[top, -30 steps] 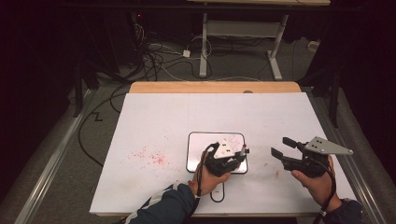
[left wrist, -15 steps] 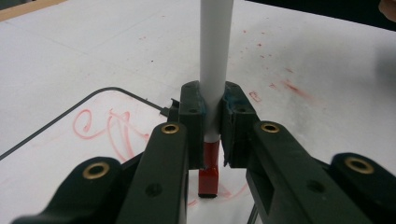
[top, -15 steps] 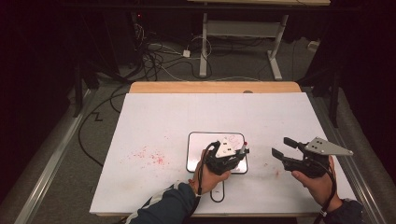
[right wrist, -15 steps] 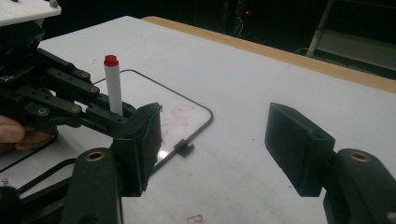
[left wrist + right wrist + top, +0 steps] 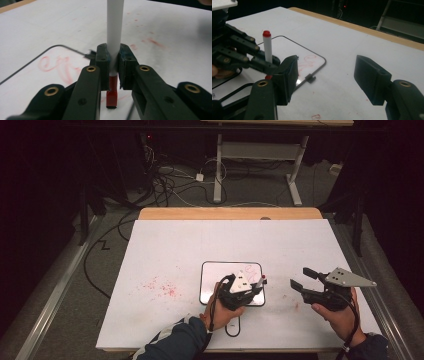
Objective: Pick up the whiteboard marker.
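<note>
From above, the left tool [image 5: 250, 292] sits over the small whiteboard [image 5: 212, 282] near the front of the white counter [image 5: 200, 245]. The left gripper view shows what that hides: its jaws clamp a white marker [image 5: 114, 37] upright, red tip [image 5: 111, 96] down on the board beside red scribbles [image 5: 60, 66]. The right gripper view shows the marker's red end cap [image 5: 266, 33] pointing up. The right tool [image 5: 300, 280] hovers just right of the board, jaws apart and empty, well clear of the marker. Red smudges [image 5: 162, 287] stain the counter left of the board.
</note>
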Demonstrator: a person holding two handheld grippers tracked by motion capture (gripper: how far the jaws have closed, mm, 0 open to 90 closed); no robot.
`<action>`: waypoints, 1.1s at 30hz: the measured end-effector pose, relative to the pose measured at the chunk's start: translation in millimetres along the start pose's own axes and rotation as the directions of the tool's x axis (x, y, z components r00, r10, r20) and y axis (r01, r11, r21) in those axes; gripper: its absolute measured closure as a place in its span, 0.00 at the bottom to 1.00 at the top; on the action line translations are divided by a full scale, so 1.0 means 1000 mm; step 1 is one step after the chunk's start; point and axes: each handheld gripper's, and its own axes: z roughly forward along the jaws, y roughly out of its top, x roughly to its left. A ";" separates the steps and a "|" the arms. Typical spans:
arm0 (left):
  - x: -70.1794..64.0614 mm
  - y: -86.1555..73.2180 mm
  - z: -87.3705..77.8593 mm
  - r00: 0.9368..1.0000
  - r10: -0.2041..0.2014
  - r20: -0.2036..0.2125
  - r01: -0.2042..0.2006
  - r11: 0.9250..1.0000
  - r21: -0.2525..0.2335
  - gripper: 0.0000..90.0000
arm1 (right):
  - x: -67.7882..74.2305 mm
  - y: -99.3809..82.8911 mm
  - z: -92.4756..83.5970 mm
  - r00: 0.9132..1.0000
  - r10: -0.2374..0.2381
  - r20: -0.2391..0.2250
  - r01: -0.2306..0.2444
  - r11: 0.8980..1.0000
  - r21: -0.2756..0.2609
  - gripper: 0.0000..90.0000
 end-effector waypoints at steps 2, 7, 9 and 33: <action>0.007 -0.002 -0.004 1.000 -0.017 -0.020 0.017 1.000 0.001 0.88 | 0.000 0.000 0.000 1.000 -0.003 0.001 0.003 1.000 -0.001 0.41; 0.001 -0.003 0.002 0.999 -0.044 0.023 0.045 0.999 -0.024 0.88 | 0.001 0.001 0.001 1.000 -0.010 -0.005 0.010 1.000 -0.003 0.41; -0.009 0.001 0.008 0.999 -0.008 0.036 0.009 1.000 -0.016 0.88 | 0.002 0.001 0.002 1.000 -0.015 -0.007 0.015 1.000 -0.002 0.41; 0.000 0.007 0.002 0.998 0.015 0.064 -0.017 0.999 0.030 0.88 | 0.024 0.000 0.013 0.989 -0.120 -0.087 0.124 0.991 0.051 0.41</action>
